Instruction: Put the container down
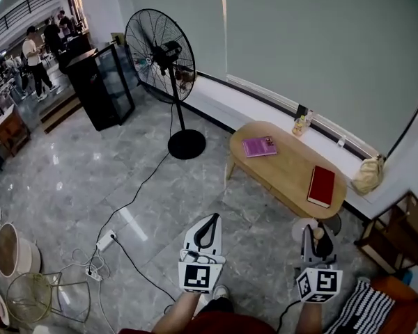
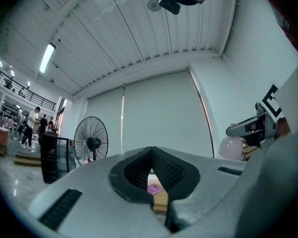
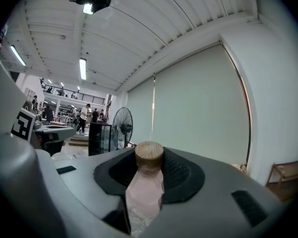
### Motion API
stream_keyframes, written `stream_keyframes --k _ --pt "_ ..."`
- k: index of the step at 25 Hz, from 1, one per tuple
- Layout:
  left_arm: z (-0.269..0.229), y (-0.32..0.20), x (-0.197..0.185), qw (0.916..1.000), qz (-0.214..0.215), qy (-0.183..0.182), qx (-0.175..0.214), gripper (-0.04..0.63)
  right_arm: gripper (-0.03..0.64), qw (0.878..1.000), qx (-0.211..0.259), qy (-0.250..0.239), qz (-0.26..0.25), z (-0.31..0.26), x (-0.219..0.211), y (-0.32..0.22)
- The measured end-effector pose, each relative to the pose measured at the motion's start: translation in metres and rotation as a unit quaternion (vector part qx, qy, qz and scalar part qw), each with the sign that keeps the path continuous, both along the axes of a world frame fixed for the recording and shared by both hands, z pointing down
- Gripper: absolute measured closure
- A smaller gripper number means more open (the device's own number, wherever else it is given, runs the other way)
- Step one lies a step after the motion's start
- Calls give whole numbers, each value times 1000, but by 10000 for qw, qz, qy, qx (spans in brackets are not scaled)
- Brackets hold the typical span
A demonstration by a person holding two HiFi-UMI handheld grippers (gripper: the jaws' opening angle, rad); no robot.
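The container (image 3: pixel 145 190) is a pale pink bottle with a round wooden cap (image 3: pixel 149 154). My right gripper (image 3: pixel 149 165) is shut on its neck and body. In the head view the right gripper (image 1: pixel 319 236) holds the container (image 1: pixel 305 228) above the floor, just short of the near end of the oval wooden table (image 1: pixel 285 172). My left gripper (image 1: pixel 207 229) hangs to its left with the jaws closed at the tips and nothing between them. In the left gripper view, the left gripper (image 2: pixel 151 153) shows only the table through the gap below its tips.
On the table lie a pink book (image 1: pixel 259 146), a red book (image 1: pixel 322 185) and a small bottle (image 1: pixel 301 124). A standing fan (image 1: pixel 161 56), a black cabinet (image 1: pixel 104 85), floor cables with a power strip (image 1: pixel 106 241), a wooden shelf (image 1: pixel 398 235) and baskets (image 1: pixel 17 252) surround me.
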State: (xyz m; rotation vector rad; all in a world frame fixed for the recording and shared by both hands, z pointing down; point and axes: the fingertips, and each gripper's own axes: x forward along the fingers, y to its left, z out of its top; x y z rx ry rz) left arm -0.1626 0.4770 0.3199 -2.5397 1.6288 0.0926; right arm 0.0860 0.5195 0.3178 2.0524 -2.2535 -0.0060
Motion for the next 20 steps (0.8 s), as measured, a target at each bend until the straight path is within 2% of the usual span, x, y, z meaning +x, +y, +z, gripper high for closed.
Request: stream_keyframes --k 4,9,20 --pt "1 -25 -23 9999 -51 81 -43 589 485 10000 61 33 -40 -4 -24 -25" --pt "-6 -51 -45 9997 -158 39 159 589 485 9998 150 68 -147 -8 -45 -54" --pt "4 -101 -38 9997 -242 -46 32 589 485 9998 59 -41 -197 10 -32 -114"
